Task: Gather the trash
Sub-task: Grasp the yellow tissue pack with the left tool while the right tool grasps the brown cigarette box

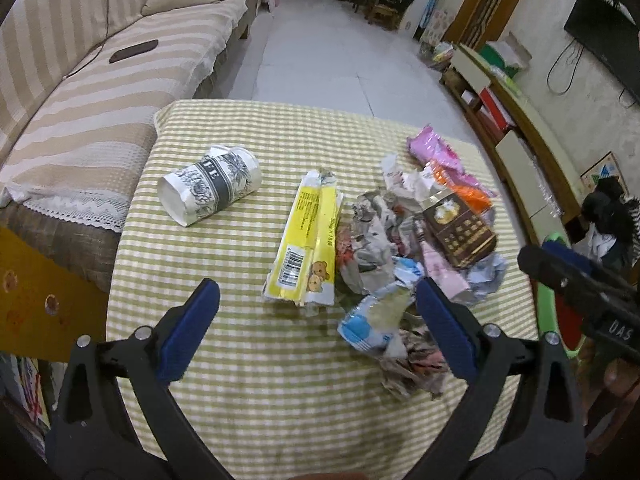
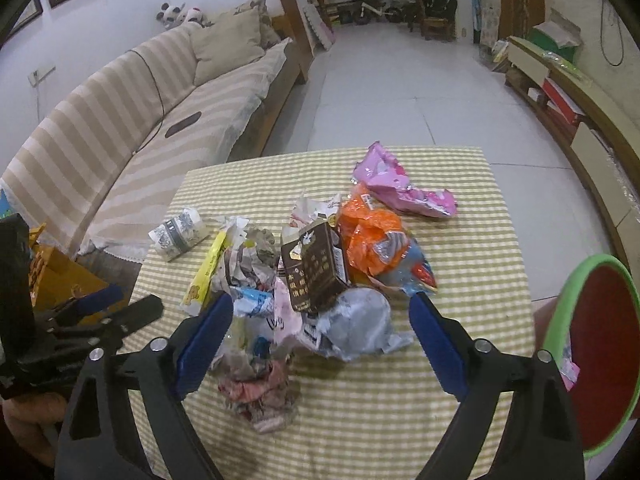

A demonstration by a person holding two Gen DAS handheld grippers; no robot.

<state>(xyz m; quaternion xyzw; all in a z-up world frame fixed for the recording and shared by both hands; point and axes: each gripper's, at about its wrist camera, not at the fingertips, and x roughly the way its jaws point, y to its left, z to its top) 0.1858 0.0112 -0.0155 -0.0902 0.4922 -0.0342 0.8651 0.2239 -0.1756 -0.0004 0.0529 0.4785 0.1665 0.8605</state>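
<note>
Trash lies heaped on a table with a green checked cloth [image 1: 240,380]. A paper cup [image 1: 210,186] lies on its side at the left, with a flattened yellow carton [image 1: 306,236] beside it. Right of the carton are crumpled papers [image 1: 372,240], a brown box [image 1: 460,226] and a pink wrapper [image 1: 432,148]. My left gripper [image 1: 317,284] hangs open above the carton's near end and a blue-white wrapper [image 1: 368,324]. My right gripper [image 2: 320,298] stands open over the brown box [image 2: 314,268] and grey crumpled paper [image 2: 356,324], holding nothing. An orange bag [image 2: 368,236] lies behind them.
A bin with a green rim [image 2: 560,304] and red inside stands at the table's right edge. A striped sofa [image 1: 80,100] runs along the left. A low cabinet [image 1: 520,120] lines the right wall. White tiled floor [image 1: 340,60] lies beyond the table.
</note>
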